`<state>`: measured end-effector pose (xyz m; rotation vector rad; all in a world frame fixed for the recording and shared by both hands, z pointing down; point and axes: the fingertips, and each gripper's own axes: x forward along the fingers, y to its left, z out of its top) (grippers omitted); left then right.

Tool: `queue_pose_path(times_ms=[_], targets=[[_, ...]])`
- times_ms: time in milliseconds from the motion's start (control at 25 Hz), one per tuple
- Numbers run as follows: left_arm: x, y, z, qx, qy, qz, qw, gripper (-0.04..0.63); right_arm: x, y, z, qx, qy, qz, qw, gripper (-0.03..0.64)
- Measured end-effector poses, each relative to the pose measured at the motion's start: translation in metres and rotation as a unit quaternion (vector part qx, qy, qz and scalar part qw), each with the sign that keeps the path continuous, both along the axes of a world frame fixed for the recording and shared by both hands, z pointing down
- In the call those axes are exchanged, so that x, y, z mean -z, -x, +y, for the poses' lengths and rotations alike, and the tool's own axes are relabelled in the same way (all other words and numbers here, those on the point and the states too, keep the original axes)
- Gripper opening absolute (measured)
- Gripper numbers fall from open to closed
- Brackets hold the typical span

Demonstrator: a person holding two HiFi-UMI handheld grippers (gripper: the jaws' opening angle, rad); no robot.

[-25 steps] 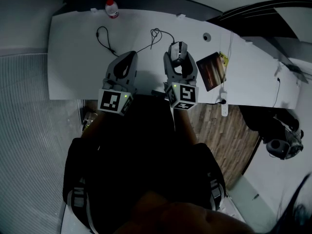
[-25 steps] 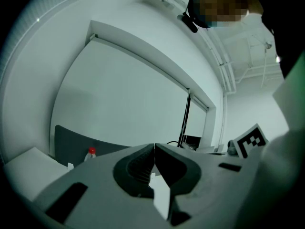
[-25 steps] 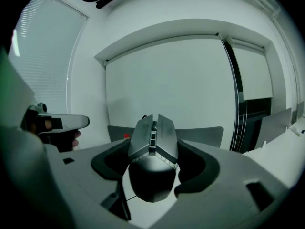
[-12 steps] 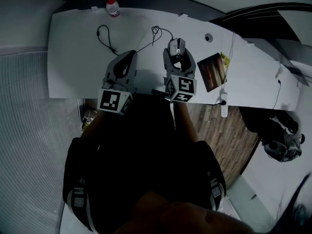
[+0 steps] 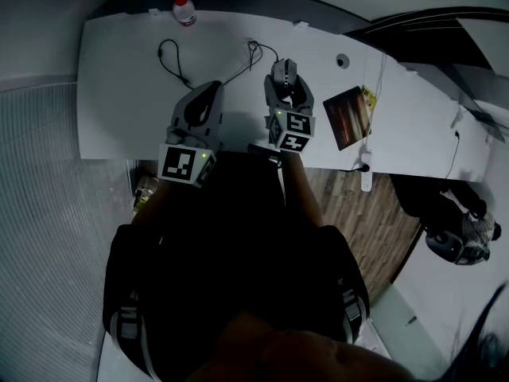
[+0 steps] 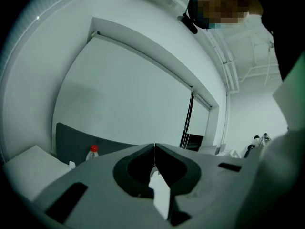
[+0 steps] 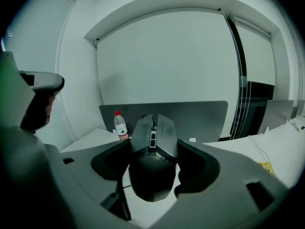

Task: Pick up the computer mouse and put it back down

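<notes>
While the pick-up half of the task is judged to be done or nearly done, the put-down half is still left. Nearest the person, the left gripper (image 6: 154,147) is held over the white table (image 5: 119,94) with its jaws pressed together and nothing between them; it takes no part in the task. Beside it, the right gripper (image 7: 153,151) is closed on the computer mouse (image 7: 153,135), which is clamped by its sides with its nose pointing away from the person and raised. In the right gripper view, bare table surface is seen beneath the body of the mouse, so it is judged to be lifted, though full clearance cannot be confirmed. In the head view, the mouse is seen between the jaws over the middle of the table, and its cable (image 5: 254,58) is seen trailing in a loop toward the far side. One container is present: a bottle with a red cap (image 5: 183,12) is stood upright at the far edge, well apart from both grippers. Its contents cannot be made out.
</notes>
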<state>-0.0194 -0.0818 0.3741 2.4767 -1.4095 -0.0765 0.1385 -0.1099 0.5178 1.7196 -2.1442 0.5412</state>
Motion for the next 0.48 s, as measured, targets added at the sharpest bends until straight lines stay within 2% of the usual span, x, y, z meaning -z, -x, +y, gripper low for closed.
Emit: queue_pose_path(times_ms=[480], targets=[[-0.002, 0.001, -0.005, 0.003, 0.004, -0.001, 1.0000, 0.005, -0.085, -0.011, -0.007, -0.003, 0.083, 0.034, 0.996, 0.291]])
